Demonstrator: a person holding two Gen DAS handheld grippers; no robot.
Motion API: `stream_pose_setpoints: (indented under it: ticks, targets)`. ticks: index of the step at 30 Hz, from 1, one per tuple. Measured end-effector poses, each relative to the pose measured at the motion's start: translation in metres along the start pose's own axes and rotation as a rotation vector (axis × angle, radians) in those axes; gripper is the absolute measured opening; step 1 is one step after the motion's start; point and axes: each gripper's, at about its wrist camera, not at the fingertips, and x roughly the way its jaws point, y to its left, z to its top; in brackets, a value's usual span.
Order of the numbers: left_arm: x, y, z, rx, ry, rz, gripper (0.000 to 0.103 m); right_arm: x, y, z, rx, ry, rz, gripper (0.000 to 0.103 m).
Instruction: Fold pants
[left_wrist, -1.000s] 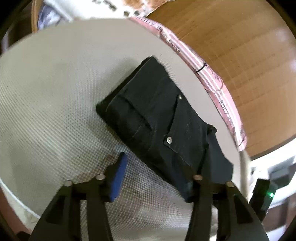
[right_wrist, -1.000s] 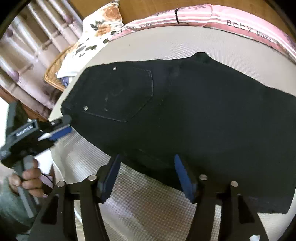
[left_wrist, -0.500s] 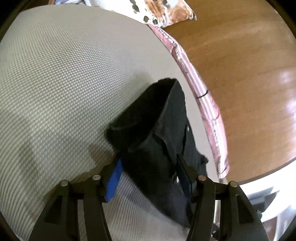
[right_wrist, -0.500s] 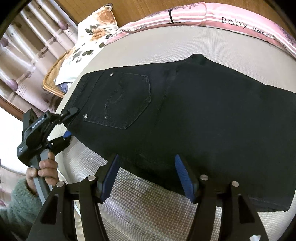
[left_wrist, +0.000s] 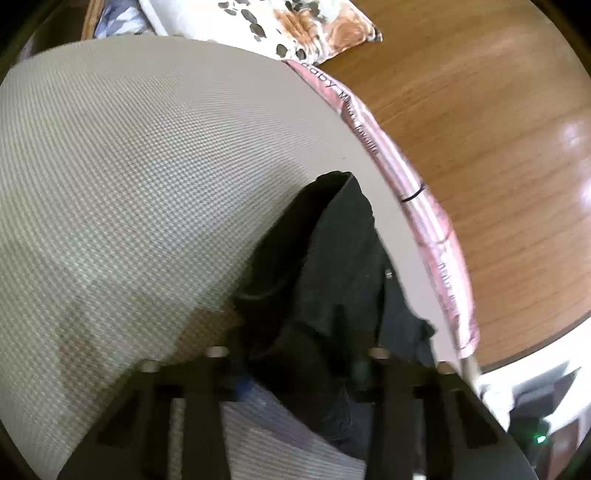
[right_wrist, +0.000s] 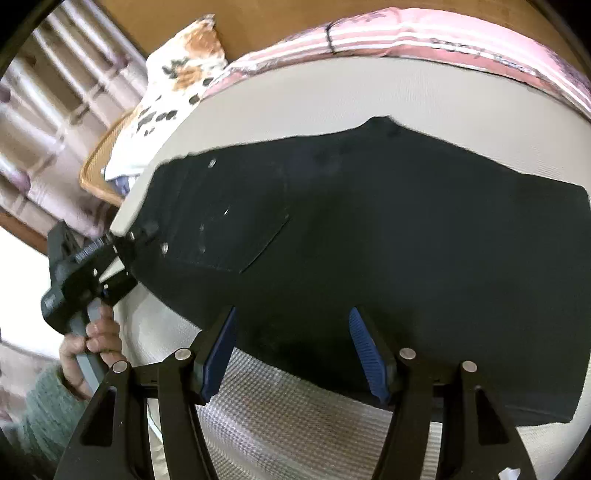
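The black pants lie folded lengthwise on a cream textured mat, back pocket up. In the left wrist view the pants bunch up at the waist corner between my fingers. My left gripper is at that waist corner with cloth between its jaws; it also shows in the right wrist view, jaws still apart around the waistband edge. My right gripper is open, its blue pads on either side of the near edge of the pants, just above it.
A pink striped cloth edges the mat, with a wooden floor beyond. A floral pillow and a wicker basket lie past the mat's left end. Curtains hang at far left.
My left gripper has moved in onto the waist corner, which now sits between its jaws and is lifted and bunched. My right gripper has stayed open at the near edge.
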Motion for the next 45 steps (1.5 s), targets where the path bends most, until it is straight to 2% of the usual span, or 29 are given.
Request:
stream_pose_setpoints:
  ticks: [2,5,6,8,12,15,17,22,27,32,35,37,38,40,42,44,45]
  targets:
    - [-0.004,-0.004,0.002,-0.010,0.003,0.004,0.025,-0.010,-0.009,0.001,0.030,-0.026,-0.004,0.059]
    - [-0.016,-0.038,0.004,0.103,-0.030,0.052,0.023,-0.027,-0.023,0.001,0.066,-0.068,-0.016,0.059]
    - [-0.021,-0.054,0.004,0.146,-0.043,0.046,0.023,-0.038,-0.032,0.001,0.086,-0.091,-0.020,0.059]
    - [-0.030,-0.088,0.005,0.213,-0.060,0.013,0.023,-0.052,-0.047,0.001,0.120,-0.122,-0.028,0.059]
    - [-0.040,-0.161,0.000,0.347,-0.068,-0.100,0.022,-0.086,-0.087,-0.003,0.223,-0.196,-0.039,0.060]
    - [-0.031,-0.225,-0.019,0.483,-0.036,-0.172,0.022,-0.109,-0.116,-0.008,0.290,-0.248,-0.058,0.060]
    - [-0.015,-0.265,-0.041,0.568,0.020,-0.228,0.022,-0.124,-0.136,-0.014,0.334,-0.282,-0.072,0.060]
    - [0.035,-0.330,-0.103,0.740,0.167,-0.275,0.023,-0.150,-0.178,-0.030,0.416,-0.336,-0.111,0.061]
    - [0.087,-0.346,-0.170,0.860,0.321,-0.243,0.023,-0.157,-0.214,-0.049,0.505,-0.344,-0.119,0.061]
    - [0.116,-0.338,-0.229,1.018,0.385,-0.191,0.025,-0.146,-0.230,-0.056,0.542,-0.320,-0.093,0.061]
    - [0.131,-0.328,-0.249,1.091,0.432,-0.122,0.030,-0.136,-0.232,-0.051,0.533,-0.303,-0.041,0.061]
    - [0.119,-0.328,-0.256,1.158,0.391,-0.116,0.034,-0.132,-0.234,-0.048,0.516,-0.286,0.015,0.061]
    - [0.111,-0.332,-0.260,1.203,0.384,-0.114,0.041,-0.128,-0.234,-0.045,0.506,-0.273,0.051,0.061]
    - [0.094,-0.337,-0.263,1.256,0.399,-0.157,0.047,-0.121,-0.234,-0.039,0.495,-0.262,0.110,0.061]
    - [0.073,-0.338,-0.261,1.286,0.399,-0.226,0.051,-0.111,-0.233,-0.032,0.480,-0.238,0.189,0.061]
    - [0.055,-0.336,-0.253,1.295,0.369,-0.248,0.059,-0.100,-0.232,-0.025,0.467,-0.221,0.236,0.061]
    - [0.050,-0.333,-0.245,1.282,0.352,-0.244,0.060,-0.095,-0.233,-0.022,0.461,-0.210,0.246,0.061]
